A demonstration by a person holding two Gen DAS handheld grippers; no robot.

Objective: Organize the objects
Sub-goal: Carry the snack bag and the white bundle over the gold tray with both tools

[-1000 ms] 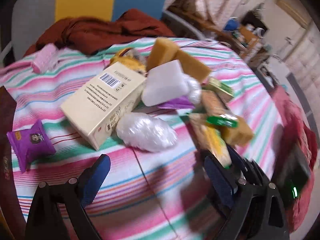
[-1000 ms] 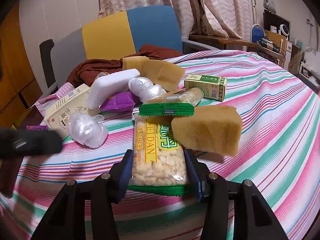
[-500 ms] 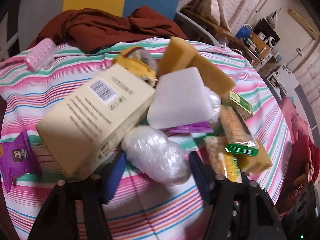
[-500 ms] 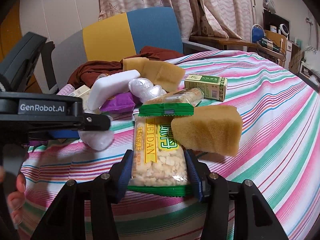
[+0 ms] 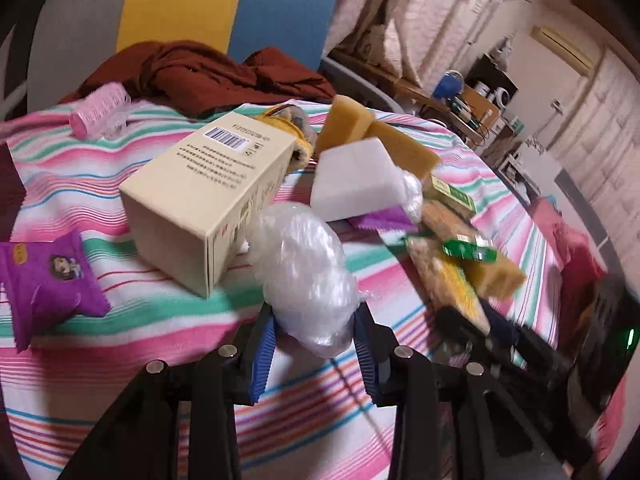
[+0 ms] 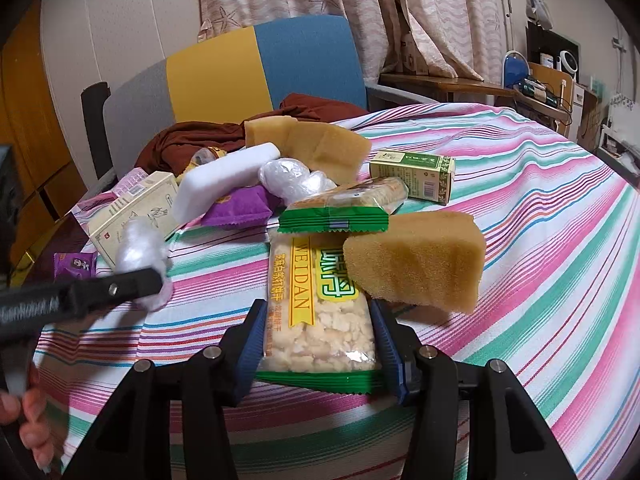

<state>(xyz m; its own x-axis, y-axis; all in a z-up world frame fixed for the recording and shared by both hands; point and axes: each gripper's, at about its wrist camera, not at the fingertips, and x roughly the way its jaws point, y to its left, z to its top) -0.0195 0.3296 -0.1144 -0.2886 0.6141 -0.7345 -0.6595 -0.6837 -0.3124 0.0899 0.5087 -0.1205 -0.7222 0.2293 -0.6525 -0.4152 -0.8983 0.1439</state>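
Note:
My left gripper (image 5: 314,344) is closing on a white plastic-wrapped bundle (image 5: 304,268) that lies on the striped tablecloth (image 5: 120,320). Both blue pads touch the bundle's near end. The bundle leans against a cream carton (image 5: 208,196). From the right wrist view the left gripper (image 6: 112,288) comes in from the left, over the bundle (image 6: 140,248). My right gripper (image 6: 320,344) is shut on a yellow-and-green cracker packet (image 6: 316,312), with the pads pressing on its two long sides. A tan sponge (image 6: 416,264) rests on the packet's right edge.
Piled behind are a white foam block (image 5: 356,180), more sponges (image 5: 348,124), a green-ended snack bar (image 6: 348,204), a green carton (image 6: 416,176) and purple pouches (image 5: 44,276) (image 6: 236,208). A pink roller (image 5: 100,110) lies far left. Maroon cloth (image 5: 200,72) drapes a chair (image 6: 260,64).
The left gripper moved forward and down onto the white bundle, and its jaws went from wide open to narrow around it. The right gripper and its packet stayed still.

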